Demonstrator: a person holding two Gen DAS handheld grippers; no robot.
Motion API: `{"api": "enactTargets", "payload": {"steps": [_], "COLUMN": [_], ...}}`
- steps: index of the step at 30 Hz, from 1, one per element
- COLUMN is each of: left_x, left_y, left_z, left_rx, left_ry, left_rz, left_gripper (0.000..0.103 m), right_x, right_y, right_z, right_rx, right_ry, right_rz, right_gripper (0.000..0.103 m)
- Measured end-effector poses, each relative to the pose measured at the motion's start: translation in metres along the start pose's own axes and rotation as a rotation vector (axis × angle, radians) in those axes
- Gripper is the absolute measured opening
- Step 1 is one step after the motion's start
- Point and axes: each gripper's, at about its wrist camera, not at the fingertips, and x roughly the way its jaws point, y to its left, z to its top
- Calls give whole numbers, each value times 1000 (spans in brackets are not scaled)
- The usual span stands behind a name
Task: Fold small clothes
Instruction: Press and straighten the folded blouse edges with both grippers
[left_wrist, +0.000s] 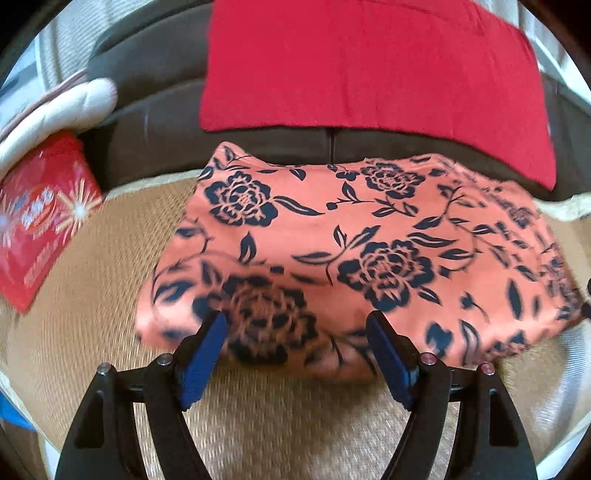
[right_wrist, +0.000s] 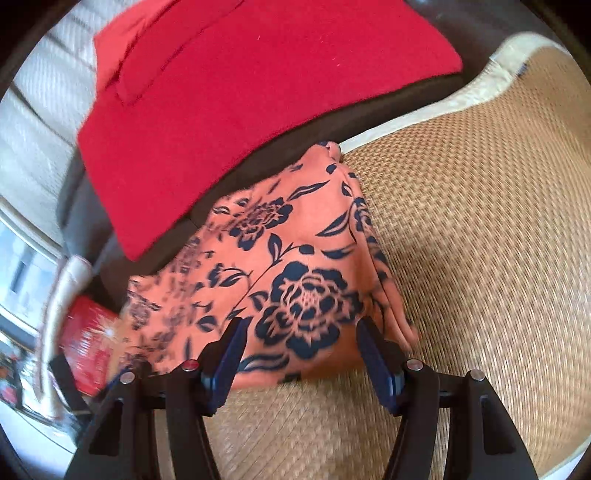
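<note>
Left wrist view has the left gripper (left_wrist: 297, 347) wide and empty over the orange floral garment (left_wrist: 354, 251), already folded on the woven mat (left_wrist: 92, 295), and the right gripper (right_wrist: 301, 350) equally wide, so little remains.

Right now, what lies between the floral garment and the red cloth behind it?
A strip of dark brown cushion separates the floral garment from the red cloth; nothing else sits there. The left wrist view shows it best.

Bright daylight, motion blur, fisheye edges
</note>
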Motion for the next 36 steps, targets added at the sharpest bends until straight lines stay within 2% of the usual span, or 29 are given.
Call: {"api": "enactTargets", "payload": {"steps": [2,3,4,7,11,17,21,23,26,29,32,34,36], "left_x": [-15,-12,-18,-13,-4,-4,-8,-12,-14,-9,2,10,15], "left_y": [8,11,18,38,61,75,76,66,55,59,93,121,138], "left_z": [-10,2,-2,2,3,10,13,20,29,36,42,34,28], "left_rx": [-38,-49,-69,-131,-202,-202,-219,-189,-141,-156,-301,-434,-499], "left_ry": [-8,-8,-10,-4,-8,-78,-120,-165,-200,-163,-85,-36,-7], "left_rz": [-9,-4,1,18,-3,18,-43,-71,-69,-13,-44,-61,-76], "left_gripper": [79,79,79,79,79,79,79,79,79,79,79,79,79], "right_x": [-10,-14,-15,-28,-30,-33,-26,-18,-8,2,6,8,10], "right_y": [-10,-15,-18,-35,-49,-61,-62,-62,-56,-52,-50,-49,-48], "right_z": [-6,-10,-11,-18,-20,-17,-13,-10,-8,-6,-3,-2,-1], "right_rx": [44,67,85,159,225,299,318,346,348,355,359,353,353], "right_ry": [6,8,9,4,10,-2,1,12,29,40,32,31,28], "right_rz": [41,55,66,118,176,235,222,251,245,210,186,174,169], "right_gripper": [67,68,69,72,72,73,73,73,73,73,74,74,74]}}
